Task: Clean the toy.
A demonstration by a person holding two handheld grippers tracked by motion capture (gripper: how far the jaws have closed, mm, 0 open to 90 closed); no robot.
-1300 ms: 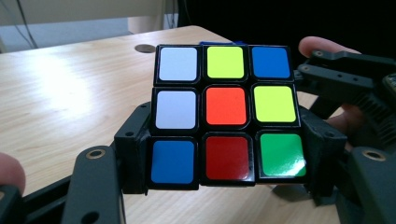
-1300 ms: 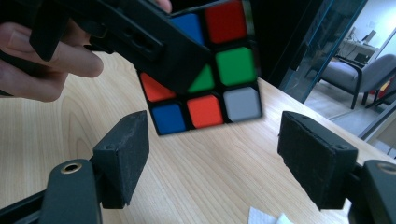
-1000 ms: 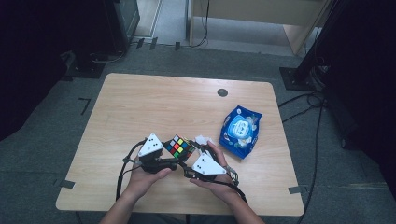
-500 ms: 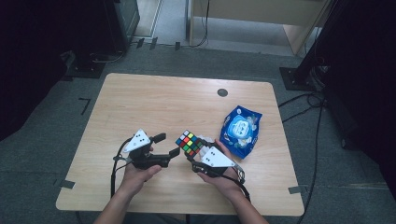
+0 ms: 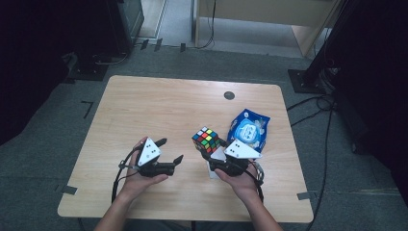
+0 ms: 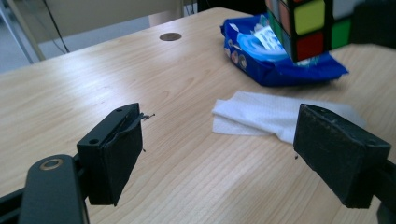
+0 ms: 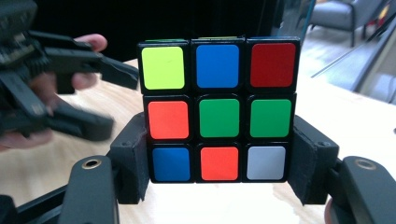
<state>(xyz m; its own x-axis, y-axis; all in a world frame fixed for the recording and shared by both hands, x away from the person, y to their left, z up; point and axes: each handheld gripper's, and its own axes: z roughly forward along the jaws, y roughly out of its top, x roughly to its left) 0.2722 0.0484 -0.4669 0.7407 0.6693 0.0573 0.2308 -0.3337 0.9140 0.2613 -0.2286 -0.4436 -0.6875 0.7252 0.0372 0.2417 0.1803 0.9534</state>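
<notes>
A light wooden table [image 5: 159, 110] bears a blue snack packet [image 5: 250, 129] and a white tissue [image 6: 271, 114].

Ahead of our left gripper [image 5: 169, 150] the table [image 5: 159, 106] lies bare and open to its far edge, apart from a small dark disc [image 5: 229, 95] well off; toward our right gripper [image 5: 211, 150] a white tissue [image 6: 275, 115] lies flat in the way; the cube [image 5: 206, 139] it clamps blocks that gap; just beyond, the blue packet [image 5: 249, 130] closes off the right side.
</notes>
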